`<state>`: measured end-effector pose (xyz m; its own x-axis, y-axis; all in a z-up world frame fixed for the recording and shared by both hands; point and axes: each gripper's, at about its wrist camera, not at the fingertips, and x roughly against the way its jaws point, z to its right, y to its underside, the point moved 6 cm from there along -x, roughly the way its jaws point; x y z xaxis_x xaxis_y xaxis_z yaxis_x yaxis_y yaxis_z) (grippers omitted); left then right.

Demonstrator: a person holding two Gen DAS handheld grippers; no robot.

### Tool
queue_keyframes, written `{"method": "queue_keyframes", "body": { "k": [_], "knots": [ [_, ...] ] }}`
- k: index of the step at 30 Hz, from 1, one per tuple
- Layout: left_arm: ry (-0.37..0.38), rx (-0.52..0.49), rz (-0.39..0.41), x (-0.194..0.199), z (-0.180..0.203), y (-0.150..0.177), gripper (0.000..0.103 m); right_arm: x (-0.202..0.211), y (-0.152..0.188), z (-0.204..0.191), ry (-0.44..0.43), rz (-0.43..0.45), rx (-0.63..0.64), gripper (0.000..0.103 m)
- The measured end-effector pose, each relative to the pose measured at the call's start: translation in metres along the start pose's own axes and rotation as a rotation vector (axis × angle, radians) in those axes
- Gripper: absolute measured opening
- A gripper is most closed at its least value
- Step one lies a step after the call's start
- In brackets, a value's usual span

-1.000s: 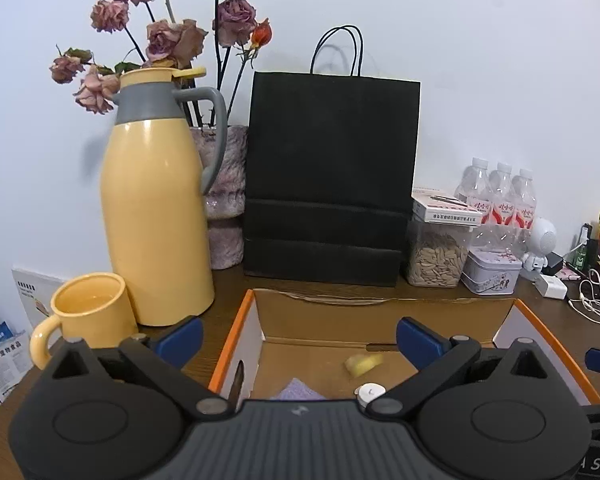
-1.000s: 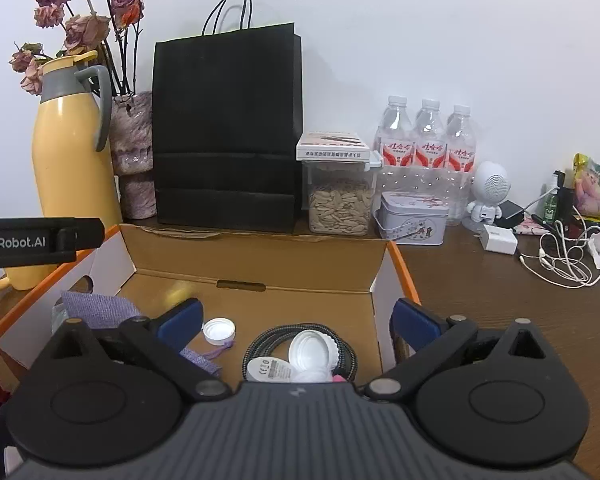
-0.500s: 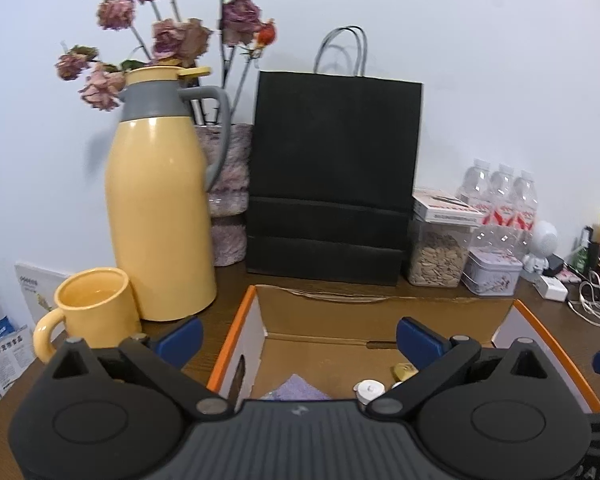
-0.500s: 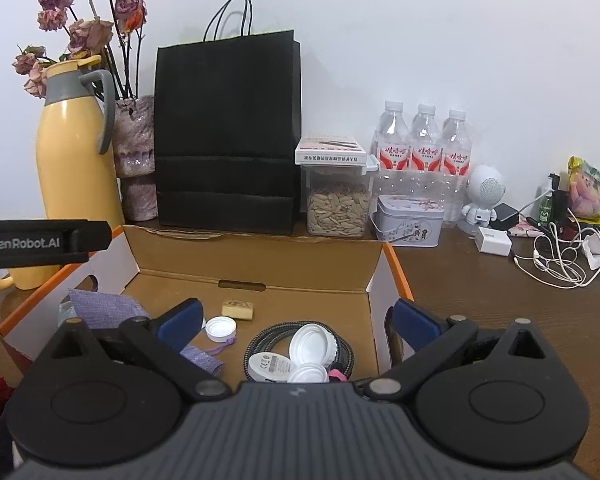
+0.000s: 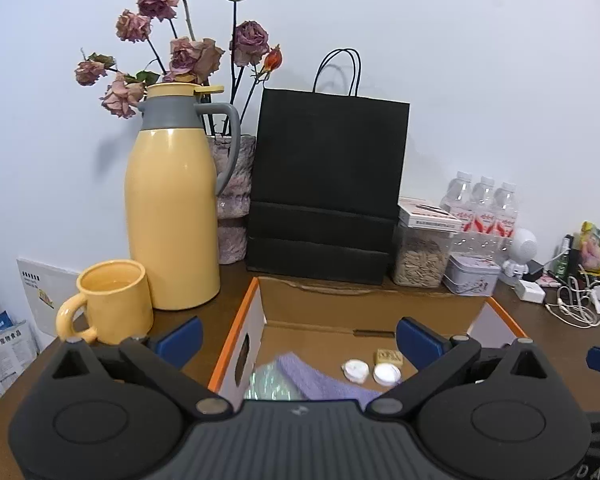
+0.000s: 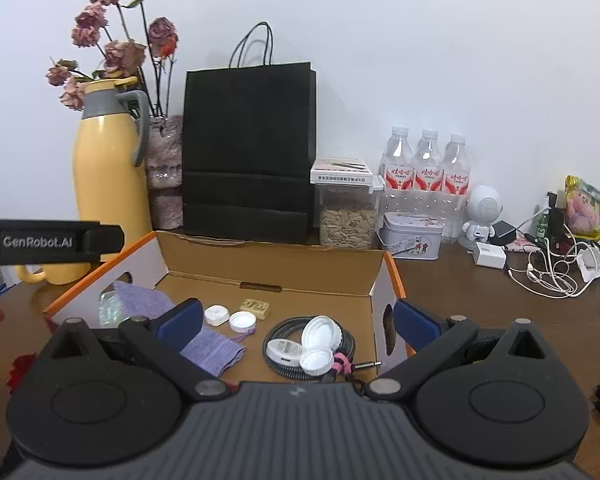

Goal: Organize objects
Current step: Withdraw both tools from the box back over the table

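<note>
The brown wooden worktop [image 6: 460, 280] carries everything. On it stands an open cardboard box [image 6: 268, 256] with white outer walls, orange edges and a plain brown inside. It seems the task is well advanced, because many small things lie in this box already.

The biggest thing inside is a soft purple knitted cloth [image 6: 212, 346], folded flat at the left. Next is a braided dark cable [image 6: 350, 342], wound in a ring, with three round white plastic lids [image 6: 322, 330] resting on it. Further back lie two smaller white caps [image 6: 242, 320] and a small yellowish block [image 6: 255, 307] with a pattern on its top, just beside them.

What is left I can judge only partly: white chargers and loose cables [image 6: 552, 272] are still on the worktop at the right, well apart from the box, and perhaps they must go in also.

The left hand-held gripper [image 5: 298, 338] is spread wide and carries nothing, over the left part of the box. The right hand-held gripper [image 6: 298, 320] is also spread and empty, above the cable.
</note>
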<state>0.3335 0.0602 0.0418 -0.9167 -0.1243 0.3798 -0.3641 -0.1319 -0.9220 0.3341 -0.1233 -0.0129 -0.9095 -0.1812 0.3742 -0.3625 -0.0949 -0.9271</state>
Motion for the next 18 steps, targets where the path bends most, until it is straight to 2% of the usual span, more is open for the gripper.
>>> {"method": "queue_keyframes", "body": {
  "k": [8, 18],
  "knots": [
    [0.041, -0.006, -0.023, 0.038, 0.000, 0.023, 0.103, 0.036, 0.015, -0.005, -0.010, -0.002, 0.038, 0.103],
    [0.036, -0.010, -0.080, 0.077, -0.010, 0.058, 0.103, 0.080, 0.046, -0.002, -0.009, -0.033, 0.048, 0.103]
  ]
}}
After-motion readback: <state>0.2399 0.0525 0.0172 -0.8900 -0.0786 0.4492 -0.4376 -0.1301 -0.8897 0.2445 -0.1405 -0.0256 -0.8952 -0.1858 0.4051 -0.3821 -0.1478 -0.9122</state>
